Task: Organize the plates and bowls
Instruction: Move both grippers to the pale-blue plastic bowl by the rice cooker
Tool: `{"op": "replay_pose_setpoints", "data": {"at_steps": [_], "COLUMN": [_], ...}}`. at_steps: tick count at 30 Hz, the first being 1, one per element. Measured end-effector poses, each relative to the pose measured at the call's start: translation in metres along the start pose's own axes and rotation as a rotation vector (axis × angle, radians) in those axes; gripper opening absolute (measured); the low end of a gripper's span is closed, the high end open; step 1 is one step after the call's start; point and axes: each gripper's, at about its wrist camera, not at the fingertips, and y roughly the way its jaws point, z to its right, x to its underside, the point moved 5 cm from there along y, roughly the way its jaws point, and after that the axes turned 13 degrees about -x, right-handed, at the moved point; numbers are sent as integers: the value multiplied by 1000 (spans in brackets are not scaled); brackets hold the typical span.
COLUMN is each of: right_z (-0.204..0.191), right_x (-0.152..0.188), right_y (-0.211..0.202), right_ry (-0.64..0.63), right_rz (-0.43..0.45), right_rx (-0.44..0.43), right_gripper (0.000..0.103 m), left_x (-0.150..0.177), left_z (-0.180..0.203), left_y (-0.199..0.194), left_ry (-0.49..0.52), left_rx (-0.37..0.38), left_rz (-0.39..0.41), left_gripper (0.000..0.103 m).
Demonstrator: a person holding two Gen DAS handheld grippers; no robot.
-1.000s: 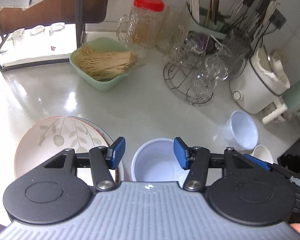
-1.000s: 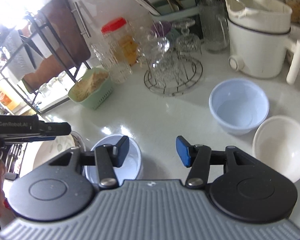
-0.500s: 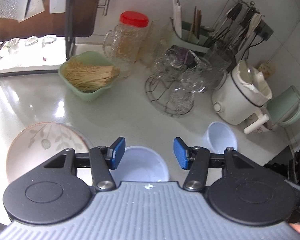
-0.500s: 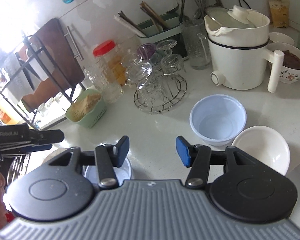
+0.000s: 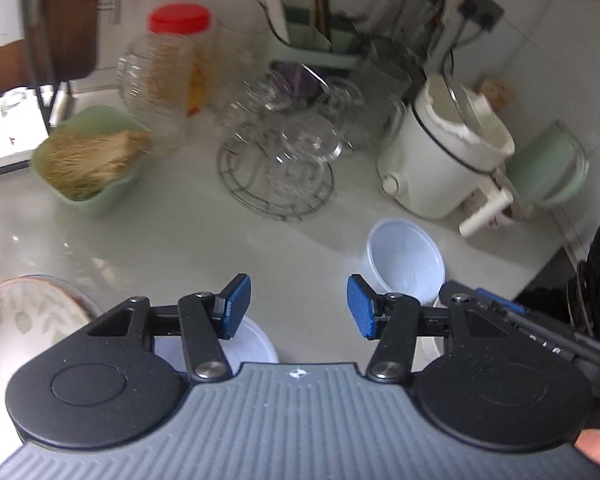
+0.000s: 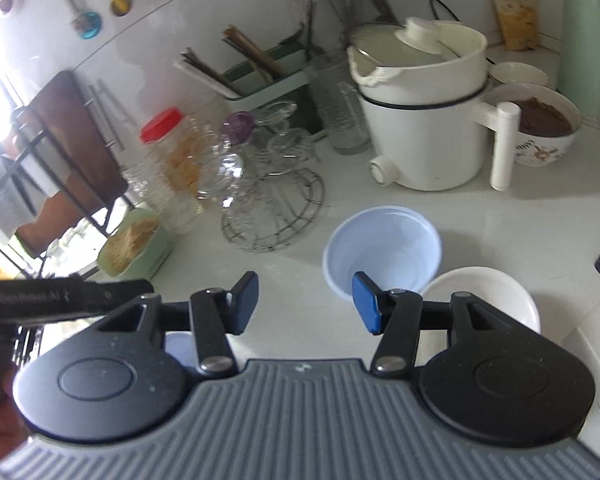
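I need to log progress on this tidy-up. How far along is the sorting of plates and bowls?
Nothing looks sorted yet. The pale blue plastic bowl and the plain white bowl sit side by side, unstacked; a second pale blue bowl and the leaf-patterned plate lie apart near the counter's edge. In hand: nothing; the left gripper and right gripper are open and empty. Everything remains to gather.
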Motion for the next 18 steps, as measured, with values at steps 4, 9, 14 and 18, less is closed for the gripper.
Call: {"op": "replay_pose_setpoints", "data": {"at_steps": [4,9,14,18], "right_z": [12,31,47,72], "right_x": [-3,-8,-14,-15], "right_y": [0,4,11,22], "right_ry": [11,28,45,98], "right_rz": [8,27,49,47], "right_rx": [28,89,147,189], "right_gripper": [55,55,55,55], "left_x": [-1,-7,-12,-14], "left_z": [16,37,55,66], "left_y": [20,45,71,93], "left_ry": [59,136,184,164], "left_rx": [17,57,109,127], "left_rz": [-30,-54,-89,-100], "left_gripper": [59,59,59,59]}}
